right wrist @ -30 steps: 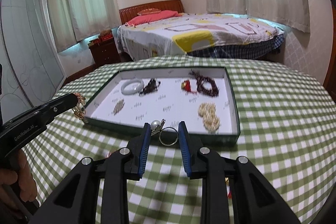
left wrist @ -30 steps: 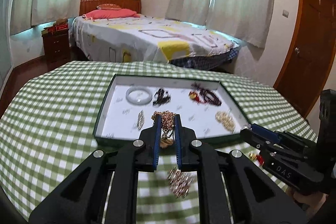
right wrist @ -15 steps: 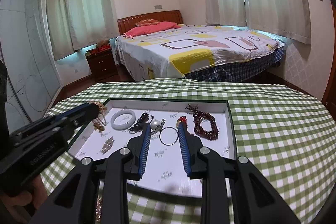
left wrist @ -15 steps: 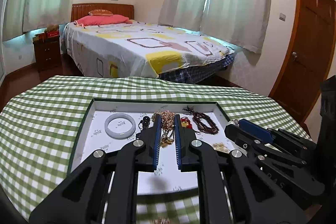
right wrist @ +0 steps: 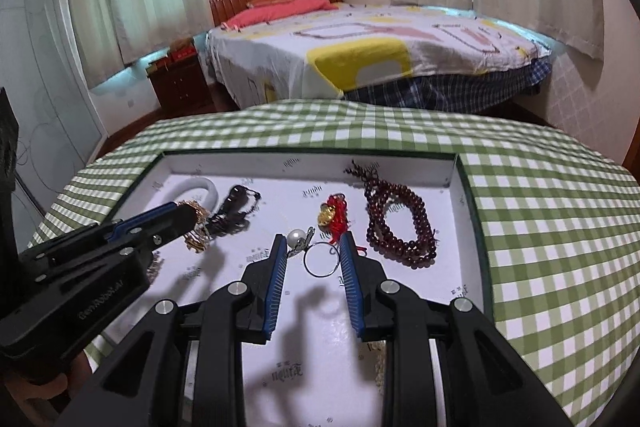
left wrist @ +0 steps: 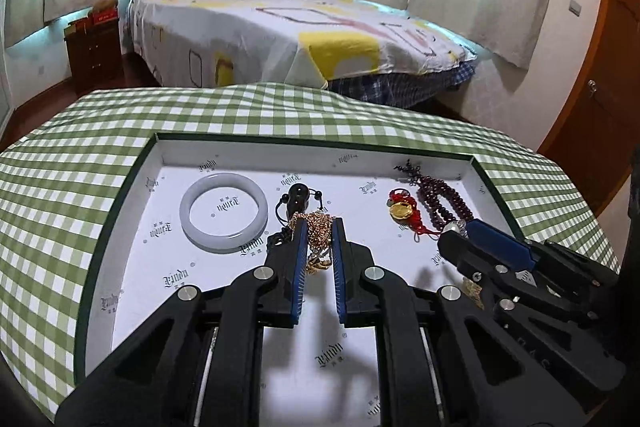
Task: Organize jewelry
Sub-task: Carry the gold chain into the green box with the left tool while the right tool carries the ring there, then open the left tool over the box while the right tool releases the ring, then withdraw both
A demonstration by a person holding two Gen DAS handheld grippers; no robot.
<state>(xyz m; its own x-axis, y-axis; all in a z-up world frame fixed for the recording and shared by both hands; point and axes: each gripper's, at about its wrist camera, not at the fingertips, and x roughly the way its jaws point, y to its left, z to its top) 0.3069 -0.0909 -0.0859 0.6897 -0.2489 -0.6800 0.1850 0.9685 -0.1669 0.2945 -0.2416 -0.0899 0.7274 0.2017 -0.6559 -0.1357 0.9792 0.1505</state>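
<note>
My left gripper (left wrist: pixel 318 227) is shut on a gold chain (left wrist: pixel 318 235) and holds it over the white-lined tray (left wrist: pixel 132 187), beside a black bead cord (left wrist: pixel 298 197). My right gripper (right wrist: pixel 312 247) is shut on a pearl ring (right wrist: pixel 316 257) and holds it over the tray's middle (right wrist: pixel 464 183). In the tray lie a pale jade bangle (left wrist: pixel 223 211), a red-corded gold charm (left wrist: pixel 404 209) and a dark red bead bracelet (left wrist: pixel 442 197). The right gripper shows in the left wrist view (left wrist: pixel 456 233), the left one in the right wrist view (right wrist: pixel 192 217).
The tray sits on a round table with a green checked cloth (left wrist: pixel 60 179). A bed (left wrist: pixel 280 31) stands behind the table, a nightstand (left wrist: pixel 94 55) at the left, a wooden door (left wrist: pixel 600 87) at the right. More jewelry lies partly hidden under the right gripper (left wrist: pixel 474 291).
Both grippers have moved forward from the table's front edge to over the tray, each still holding its piece. The pile on the cloth has dropped out of sight.
</note>
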